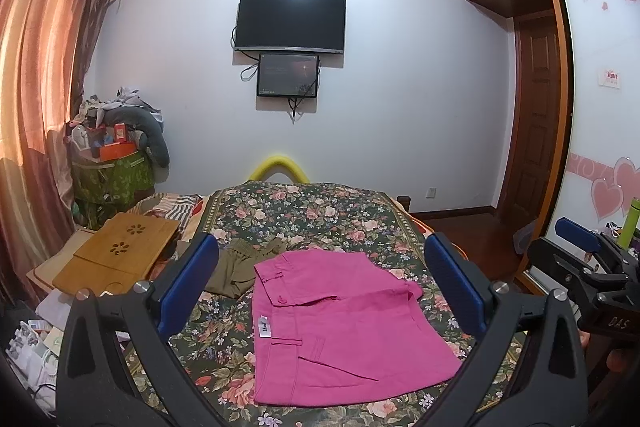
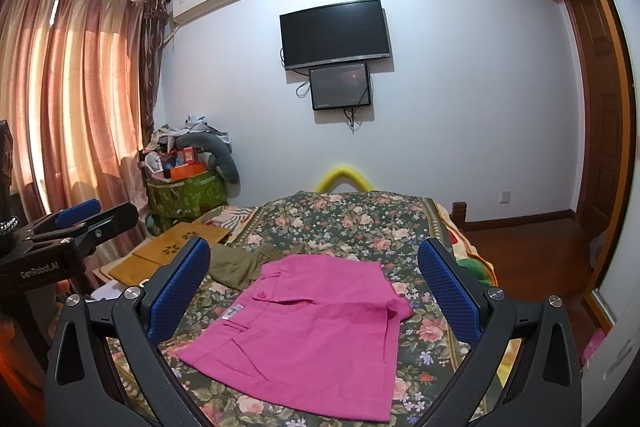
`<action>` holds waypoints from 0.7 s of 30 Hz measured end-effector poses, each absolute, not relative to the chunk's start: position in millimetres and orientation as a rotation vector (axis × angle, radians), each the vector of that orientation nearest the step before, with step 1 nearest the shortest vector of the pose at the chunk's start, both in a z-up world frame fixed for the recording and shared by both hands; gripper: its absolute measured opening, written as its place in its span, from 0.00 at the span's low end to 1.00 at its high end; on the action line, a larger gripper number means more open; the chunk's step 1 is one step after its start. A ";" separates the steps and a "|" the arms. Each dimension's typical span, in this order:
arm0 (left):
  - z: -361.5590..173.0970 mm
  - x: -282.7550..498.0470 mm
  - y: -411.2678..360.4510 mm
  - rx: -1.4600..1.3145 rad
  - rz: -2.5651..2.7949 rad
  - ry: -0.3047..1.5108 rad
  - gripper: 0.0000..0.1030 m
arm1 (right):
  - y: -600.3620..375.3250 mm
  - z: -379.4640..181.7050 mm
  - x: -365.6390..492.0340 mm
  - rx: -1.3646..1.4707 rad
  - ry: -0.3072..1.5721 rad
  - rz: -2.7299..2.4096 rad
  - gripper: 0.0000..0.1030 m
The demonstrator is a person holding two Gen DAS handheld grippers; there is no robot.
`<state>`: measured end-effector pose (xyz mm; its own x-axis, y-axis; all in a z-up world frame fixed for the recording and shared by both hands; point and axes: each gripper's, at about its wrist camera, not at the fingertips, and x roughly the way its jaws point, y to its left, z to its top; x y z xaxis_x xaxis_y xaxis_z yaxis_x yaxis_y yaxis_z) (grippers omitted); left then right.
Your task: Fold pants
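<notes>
Pink pants (image 1: 340,327) lie folded in a flat squarish stack on the floral bedspread (image 1: 304,219), waistband and white label at the left. They also show in the right wrist view (image 2: 312,331). My left gripper (image 1: 320,291) is open and empty, held above the near side of the pants. My right gripper (image 2: 316,291) is open and empty too, held above them from the right; it also shows at the right edge of the left wrist view (image 1: 580,247). The left gripper shows at the left edge of the right wrist view (image 2: 76,215).
Olive-green pants (image 1: 236,267) lie crumpled just beyond the pink ones, partly under them. A bamboo lap tray (image 1: 120,255) sits at the bed's left. A cluttered green bag (image 1: 112,179) stands by the curtain. A wardrobe (image 1: 592,107) is to the right.
</notes>
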<state>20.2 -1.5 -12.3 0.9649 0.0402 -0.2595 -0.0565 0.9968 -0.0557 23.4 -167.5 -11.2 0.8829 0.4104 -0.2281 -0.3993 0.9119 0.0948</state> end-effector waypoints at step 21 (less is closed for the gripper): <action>-115.1 199.6 40.6 -0.014 0.117 0.650 1.00 | -182.3 -104.6 144.6 -0.003 0.595 0.353 1.00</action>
